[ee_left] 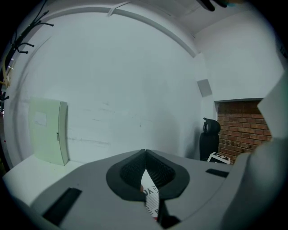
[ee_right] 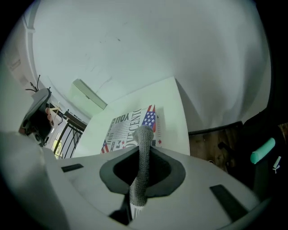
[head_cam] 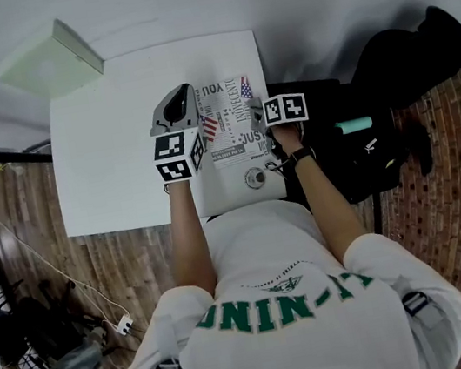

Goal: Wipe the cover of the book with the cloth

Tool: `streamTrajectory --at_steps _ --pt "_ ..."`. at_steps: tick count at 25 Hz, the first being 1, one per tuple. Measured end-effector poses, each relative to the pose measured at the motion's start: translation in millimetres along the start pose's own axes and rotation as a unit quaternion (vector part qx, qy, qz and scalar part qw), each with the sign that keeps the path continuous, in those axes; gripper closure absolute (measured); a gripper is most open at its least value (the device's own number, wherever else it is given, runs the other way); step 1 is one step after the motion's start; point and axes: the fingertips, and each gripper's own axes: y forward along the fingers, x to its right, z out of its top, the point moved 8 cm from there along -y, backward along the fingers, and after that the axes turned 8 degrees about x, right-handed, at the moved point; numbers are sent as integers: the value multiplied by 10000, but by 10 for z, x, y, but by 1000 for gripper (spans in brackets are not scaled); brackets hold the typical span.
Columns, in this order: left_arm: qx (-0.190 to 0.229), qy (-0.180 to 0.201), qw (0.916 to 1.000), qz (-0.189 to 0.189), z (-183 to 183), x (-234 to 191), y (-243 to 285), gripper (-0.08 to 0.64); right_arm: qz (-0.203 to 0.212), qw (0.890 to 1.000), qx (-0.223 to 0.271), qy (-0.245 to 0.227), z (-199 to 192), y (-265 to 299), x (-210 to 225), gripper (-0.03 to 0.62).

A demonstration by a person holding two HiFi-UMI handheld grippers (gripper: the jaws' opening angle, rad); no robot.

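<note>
Head view is taken steeply from above. A white table (head_cam: pixel 118 146) is seen, and the book (head_cam: pixel 236 138) is laid flat at its near edge, right in front of the person. The cover is printed with black letters and small flags. The left gripper (head_cam: pixel 186 91) is held over the left edge of the book and the right gripper (head_cam: pixel 258 112) over its right edge, so the book is found between them. A pale green box (head_cam: pixel 54 58) is placed at the far left corner of the table, well apart from the book.

In the right gripper view the jaws are closed on the cloth (ee_right: pixel 144 139), a grey knitted strip which is clamped between them and stands out past their tips. The printed cover is seen just beyond the cloth; whether the cloth touches it cannot be told.

In the left gripper view the jaws are pressed together at their tips. A narrow strip of the printed cover is seen in the slit under the tips, but it cannot be told if it is clamped or only seen through. A black chair (ee_left: pixel 209 137) is seen by the wall behind.
</note>
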Motion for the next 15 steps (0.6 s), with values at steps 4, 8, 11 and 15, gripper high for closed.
streamTrajectory --at_steps 4,8,11,15 --pt "-19 -7 9999 144 9 -74 -46 555 -54 9991 -237 -356 -42 73 -231 555" --pt "20 -22 9996 296 52 -170 -125 554 603 9944 -492 -721 -176 270 -818 554" --pt "33 -21 9993 385 62 -236 -181 555 969 9881 -707 -960 -302 454 -1218 554" --pt "27 -17 9990 453 67 -282 -247 555 1080 9836 -908 -1127 -451 611 -1421 553"
